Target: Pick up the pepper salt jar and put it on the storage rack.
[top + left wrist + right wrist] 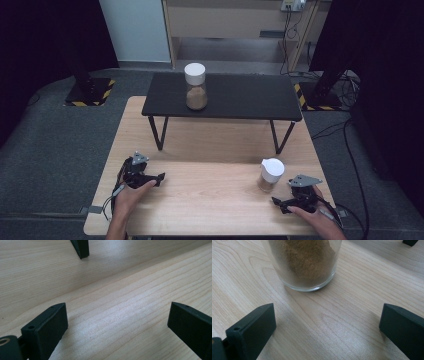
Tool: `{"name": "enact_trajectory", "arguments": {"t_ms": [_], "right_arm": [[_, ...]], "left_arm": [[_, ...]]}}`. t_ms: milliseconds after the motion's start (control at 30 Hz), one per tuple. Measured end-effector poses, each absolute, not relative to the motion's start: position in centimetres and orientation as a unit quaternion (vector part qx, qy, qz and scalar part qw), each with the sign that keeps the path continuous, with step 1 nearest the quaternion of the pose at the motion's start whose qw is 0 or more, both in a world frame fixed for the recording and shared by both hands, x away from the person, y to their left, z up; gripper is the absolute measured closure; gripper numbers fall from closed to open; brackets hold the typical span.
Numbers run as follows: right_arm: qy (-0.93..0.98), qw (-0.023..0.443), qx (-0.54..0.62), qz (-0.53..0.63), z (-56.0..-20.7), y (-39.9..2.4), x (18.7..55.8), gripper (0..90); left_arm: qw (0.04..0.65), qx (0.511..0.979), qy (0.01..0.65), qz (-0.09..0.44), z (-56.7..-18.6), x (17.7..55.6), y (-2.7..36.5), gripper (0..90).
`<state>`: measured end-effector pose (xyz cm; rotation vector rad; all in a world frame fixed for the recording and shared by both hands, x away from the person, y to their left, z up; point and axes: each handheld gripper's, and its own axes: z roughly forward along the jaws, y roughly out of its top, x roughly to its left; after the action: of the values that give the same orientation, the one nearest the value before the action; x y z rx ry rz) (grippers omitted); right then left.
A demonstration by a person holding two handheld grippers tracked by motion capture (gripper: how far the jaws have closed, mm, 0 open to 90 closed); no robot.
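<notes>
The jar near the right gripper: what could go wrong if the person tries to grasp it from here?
1. The jar is smooth glass, so the right gripper, open with nothing between its jaws, might slip on it if it closes too lightly.
2. It stands upright with a white lid on top; a bump from one jaw could tip it and perhaps spill the brown powder.
3. It stands near the wooden table's right side, so a push might send it toward the edge.

Each gripper, the left gripper (159, 178) and the right gripper (278, 202), is black with blocky jaws, small screw holes, a grey triangular top plate and a thin trailing cable.
</notes>
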<state>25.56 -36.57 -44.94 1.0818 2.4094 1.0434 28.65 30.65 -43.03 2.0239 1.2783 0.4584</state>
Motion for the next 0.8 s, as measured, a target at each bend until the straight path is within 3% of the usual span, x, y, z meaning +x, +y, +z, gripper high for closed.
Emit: {"name": "enact_trajectory", "arguments": {"t_ms": [333, 500, 800], "right_arm": [[0.838, 0.150, 0.378, 0.363, -44.9, -36.6, 25.4, 1.7], [0.838, 0.150, 0.378, 0.363, -44.9, -36.6, 25.4, 1.7], [0.838, 0.150, 0.378, 0.363, -44.9, -36.6, 25.4, 1.7]], "left_arm": [[0.355, 0.772, 0.498, 0.174, -43.9, 28.6, 30.5, 0.1], [0.316, 0.793, 0.480, 0.202, -43.6, 28.5, 28.5, 0.0], [0.317, 0.795, 0.477, 0.201, -43.6, 28.6, 28.4, 0.0]]}}
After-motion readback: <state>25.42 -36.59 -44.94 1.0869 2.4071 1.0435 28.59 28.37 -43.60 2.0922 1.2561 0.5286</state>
